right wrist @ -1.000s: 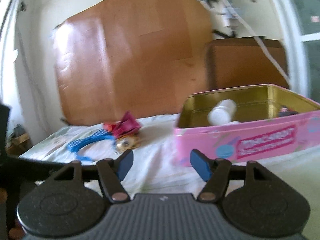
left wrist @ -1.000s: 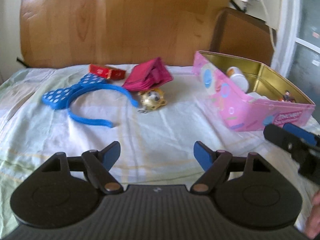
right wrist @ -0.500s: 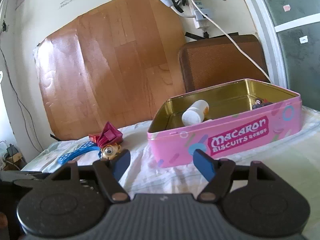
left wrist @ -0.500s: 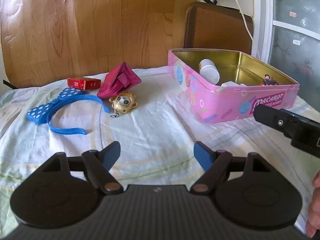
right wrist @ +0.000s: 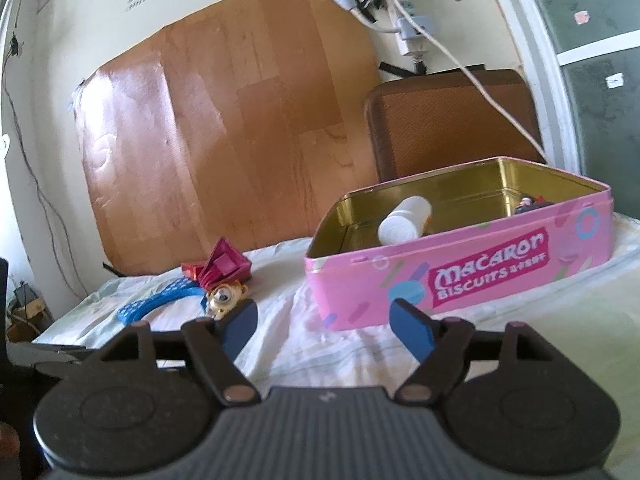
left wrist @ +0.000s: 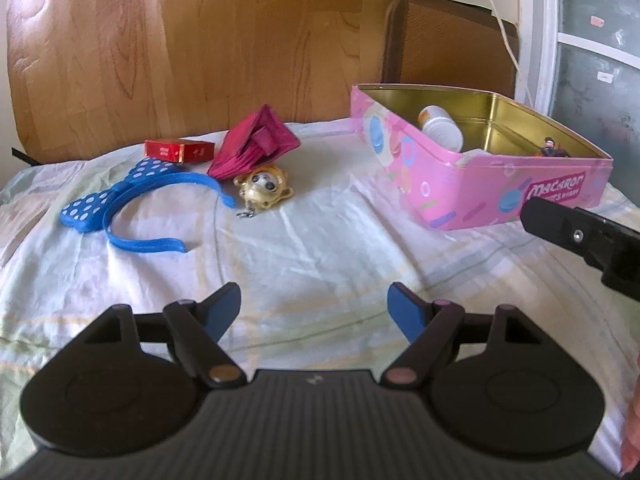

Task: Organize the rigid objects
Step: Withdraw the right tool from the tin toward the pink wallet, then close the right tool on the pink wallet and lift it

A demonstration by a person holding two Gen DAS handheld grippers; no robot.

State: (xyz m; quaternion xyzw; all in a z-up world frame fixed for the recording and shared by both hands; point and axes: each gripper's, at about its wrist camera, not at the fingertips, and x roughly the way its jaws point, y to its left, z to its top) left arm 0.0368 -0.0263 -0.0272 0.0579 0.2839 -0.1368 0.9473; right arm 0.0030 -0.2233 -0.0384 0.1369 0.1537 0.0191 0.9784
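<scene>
A pink Macaron Biscuits tin stands open on the bed at the right, holding a white bottle and a small dark figure. On the sheet at the left lie a blue polka-dot bow headband, a yellow toy keychain, a magenta wallet and a small red box. My left gripper is open and empty over bare sheet. My right gripper is open and empty, just in front of the tin.
A pale sheet covers the bed. A wooden panel and a brown board lean on the wall behind. A white cable hangs from a power strip. The right gripper's body shows at the left view's right edge.
Both views have shifted slightly; the tin and loose items now sit a bit further right in the left wrist view. Both grippers stay open and empty.
</scene>
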